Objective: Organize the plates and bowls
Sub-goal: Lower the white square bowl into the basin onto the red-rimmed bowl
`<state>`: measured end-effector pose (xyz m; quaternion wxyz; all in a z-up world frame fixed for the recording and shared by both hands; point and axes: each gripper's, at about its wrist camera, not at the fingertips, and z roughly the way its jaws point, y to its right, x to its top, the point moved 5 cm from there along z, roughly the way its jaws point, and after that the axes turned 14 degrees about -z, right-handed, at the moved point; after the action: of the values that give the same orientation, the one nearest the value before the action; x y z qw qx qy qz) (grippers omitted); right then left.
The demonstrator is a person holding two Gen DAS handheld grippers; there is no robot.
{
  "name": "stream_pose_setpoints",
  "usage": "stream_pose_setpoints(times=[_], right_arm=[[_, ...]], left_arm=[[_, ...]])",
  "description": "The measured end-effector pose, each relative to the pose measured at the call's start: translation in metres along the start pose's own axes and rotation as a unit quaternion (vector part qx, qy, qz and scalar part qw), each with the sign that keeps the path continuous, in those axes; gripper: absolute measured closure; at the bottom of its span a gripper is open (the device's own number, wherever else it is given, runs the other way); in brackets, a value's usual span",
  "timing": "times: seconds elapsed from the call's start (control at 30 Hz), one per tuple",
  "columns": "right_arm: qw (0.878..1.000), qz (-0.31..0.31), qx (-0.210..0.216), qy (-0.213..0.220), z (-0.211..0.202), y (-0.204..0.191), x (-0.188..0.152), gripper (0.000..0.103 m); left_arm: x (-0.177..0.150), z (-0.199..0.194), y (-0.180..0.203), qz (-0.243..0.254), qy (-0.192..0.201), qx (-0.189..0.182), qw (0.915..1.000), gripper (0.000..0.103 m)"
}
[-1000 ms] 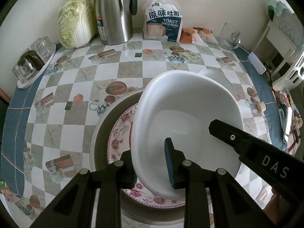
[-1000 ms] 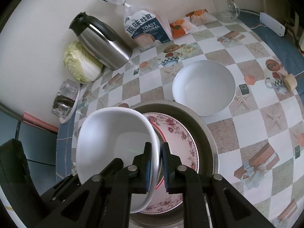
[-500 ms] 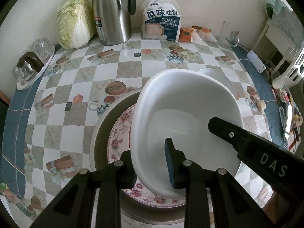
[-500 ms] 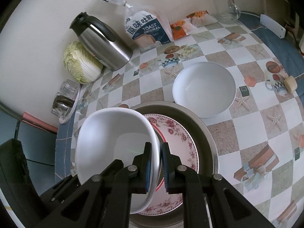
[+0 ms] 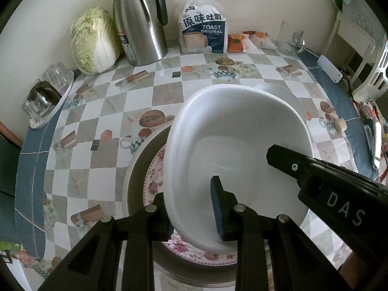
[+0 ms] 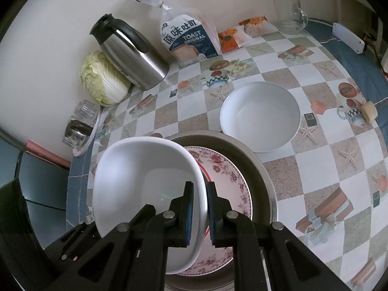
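A white square bowl (image 5: 237, 140) (image 6: 135, 177) is held tilted above a floral plate (image 5: 155, 179) (image 6: 225, 169) that lies in a round metal basin (image 5: 135, 169) (image 6: 262, 177). My left gripper (image 5: 194, 208) is shut on the bowl's near rim. My right gripper (image 6: 200, 208) is shut on the bowl's right rim; its arm shows in the left wrist view (image 5: 327, 184). A second white round bowl (image 6: 260, 115) sits on the table behind the basin, mostly hidden in the left wrist view (image 5: 283, 92).
Along the back wall stand a cabbage (image 5: 93, 41), a steel thermos jug (image 5: 140, 21), a toast bag (image 5: 203, 32), snack packets (image 5: 245, 41) and a glass mug (image 5: 289, 40). A tray of glasses (image 5: 46, 94) sits at the left edge. A white remote (image 6: 348, 37) lies far right.
Both grippers and the white bowl have risen slightly and drawn back a little from the table; the grips are unchanged.
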<state>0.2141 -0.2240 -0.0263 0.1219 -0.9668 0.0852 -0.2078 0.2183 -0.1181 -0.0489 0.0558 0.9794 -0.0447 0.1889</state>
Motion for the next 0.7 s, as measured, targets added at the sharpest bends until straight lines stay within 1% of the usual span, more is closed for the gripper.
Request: stream_pose_setpoints(times=[0.2, 0.27, 0.3, 0.37, 0.47, 0.7], right_arm=[[1.0, 0.0, 0.0, 0.001, 0.0004, -0.0003, -0.0003, 0.089], [1.0, -0.001, -0.001, 0.0, 0.0005, -0.0003, -0.0005, 0.089], [1.0, -0.001, -0.001, 0.0, 0.001, 0.0, -0.0004, 0.089], [1.0, -0.001, 0.002, -0.001, 0.0024, -0.0006, 0.0004, 0.086], [1.0, -0.008, -0.005, 0.0, 0.0018, -0.002, 0.0022, 0.085], [1.0, -0.009, -0.005, 0.0, 0.0018, -0.0014, 0.0017, 0.084]], left_arm=[[-0.0002, -0.0017, 0.0016, 0.009, 0.007, 0.01, 0.9999, 0.076], [0.0004, -0.0027, 0.0008, 0.011, 0.012, 0.017, 0.9997, 0.073], [0.0009, -0.003, -0.0006, 0.011, 0.015, 0.025, 0.9995, 0.07], [0.0022, -0.0031, -0.0032, 0.012, 0.021, 0.033, 0.9992, 0.069], [0.0028, -0.0034, -0.0044, 0.01, 0.019, 0.027, 0.9994, 0.069], [0.0048, -0.0067, -0.0055, 0.003, 0.024, 0.018, 0.9995, 0.069]])
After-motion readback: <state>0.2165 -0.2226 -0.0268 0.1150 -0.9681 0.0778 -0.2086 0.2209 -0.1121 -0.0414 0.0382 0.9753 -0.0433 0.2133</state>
